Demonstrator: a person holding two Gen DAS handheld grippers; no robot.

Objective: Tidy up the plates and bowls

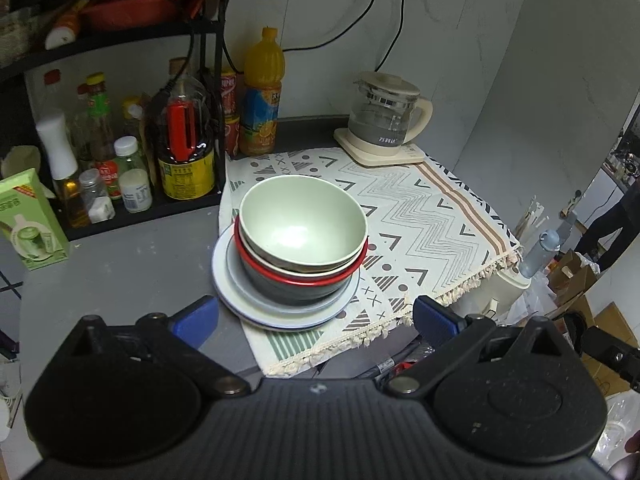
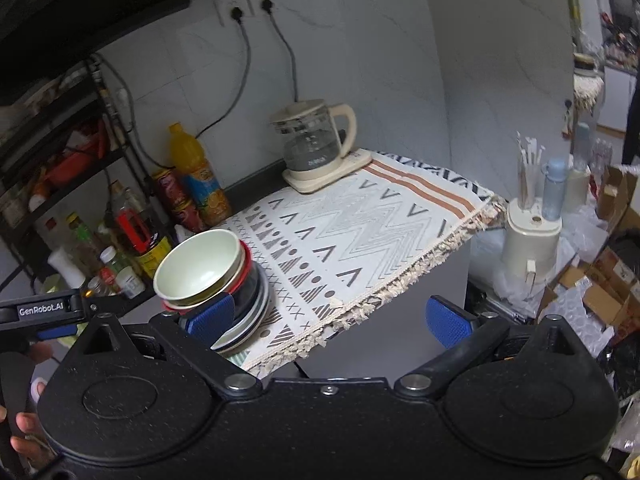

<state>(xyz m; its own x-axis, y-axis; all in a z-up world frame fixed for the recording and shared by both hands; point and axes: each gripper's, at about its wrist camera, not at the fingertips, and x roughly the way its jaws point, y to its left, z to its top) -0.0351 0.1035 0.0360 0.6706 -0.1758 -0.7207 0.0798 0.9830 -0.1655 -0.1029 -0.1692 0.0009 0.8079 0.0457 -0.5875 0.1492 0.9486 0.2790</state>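
A pale green bowl (image 1: 302,224) (image 2: 198,266) is nested on top of a stack: under it a cream bowl, a red-rimmed dark bowl (image 1: 298,284), then light blue plates (image 1: 280,312) (image 2: 244,330). The stack rests on the left part of a patterned cloth (image 1: 424,216) (image 2: 360,240). My left gripper (image 1: 316,318) is open, just in front of the stack, holding nothing. My right gripper (image 2: 332,318) is open to the right of the stack, its left pad (image 2: 212,316) in front of the dark bowl, touching or not I cannot tell.
A glass kettle (image 1: 384,116) (image 2: 316,140) on its base stands at the cloth's back. An orange juice bottle (image 1: 262,92), cans and a rack of sauce bottles (image 1: 184,140) line the left. A green carton (image 1: 28,224) stands left. Boxes and a white appliance (image 2: 530,240) crowd the right.
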